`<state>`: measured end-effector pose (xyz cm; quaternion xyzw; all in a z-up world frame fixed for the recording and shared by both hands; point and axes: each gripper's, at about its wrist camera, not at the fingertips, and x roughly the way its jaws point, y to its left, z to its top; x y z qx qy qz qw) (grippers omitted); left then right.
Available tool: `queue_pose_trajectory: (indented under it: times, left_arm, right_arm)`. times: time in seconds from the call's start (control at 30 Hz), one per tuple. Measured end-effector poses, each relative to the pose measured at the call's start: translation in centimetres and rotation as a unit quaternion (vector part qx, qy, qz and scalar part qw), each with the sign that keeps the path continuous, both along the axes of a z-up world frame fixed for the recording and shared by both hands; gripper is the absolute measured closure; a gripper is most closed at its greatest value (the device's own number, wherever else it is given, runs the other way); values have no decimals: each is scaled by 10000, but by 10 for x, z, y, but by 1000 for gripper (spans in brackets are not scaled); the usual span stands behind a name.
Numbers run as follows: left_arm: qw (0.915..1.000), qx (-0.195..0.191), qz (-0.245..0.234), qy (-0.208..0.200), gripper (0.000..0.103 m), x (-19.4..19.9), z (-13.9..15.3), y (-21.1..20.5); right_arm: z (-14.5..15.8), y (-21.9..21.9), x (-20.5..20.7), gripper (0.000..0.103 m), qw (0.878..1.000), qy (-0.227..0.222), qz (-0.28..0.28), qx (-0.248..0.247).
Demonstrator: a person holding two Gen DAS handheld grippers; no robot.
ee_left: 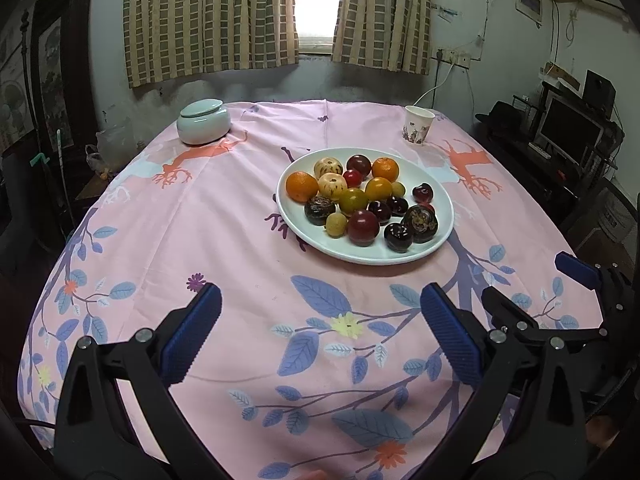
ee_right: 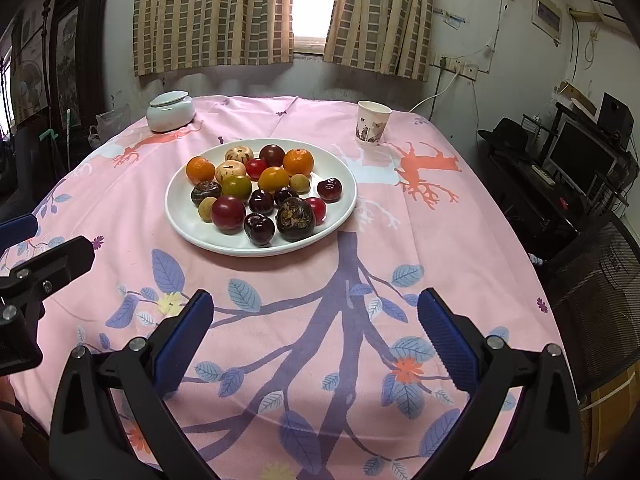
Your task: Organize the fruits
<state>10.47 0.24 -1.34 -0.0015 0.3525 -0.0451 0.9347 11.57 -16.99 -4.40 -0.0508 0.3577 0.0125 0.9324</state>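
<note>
A white plate sits mid-table, heaped with several fruits: oranges, dark plums, dark cherries, speckled pale fruits and small yellow-green ones. My left gripper hovers open above the cloth, nearer me than the plate, holding nothing. My right gripper is also open and empty, in front of the plate. The right gripper's blue fingertips show at the right edge of the left wrist view.
A pale lidded ceramic jar stands at the far left of the pink floral tablecloth. A paper cup stands at the far right. Beyond the table's right edge are a desk with a monitor and a mesh chair.
</note>
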Motion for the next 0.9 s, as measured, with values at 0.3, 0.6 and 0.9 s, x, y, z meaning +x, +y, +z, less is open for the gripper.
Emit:
queue_pose_trajectory:
  times: [0.3,0.6,0.9]
  left_arm:
    - [10000,-5,15,-27,2,0,0,-1]
    - [10000,-31,-42,-43,2,-4,1,0]
    - [9999,-34,-108,49,2,-6,1,-1]
  right_arm:
    - [1,1,0,1,10000,-20,-27,9]
    - [1,0,-2,1,10000,-25,-72,38]
    - [2,-1,-3,1,10000,-32,-76,40]
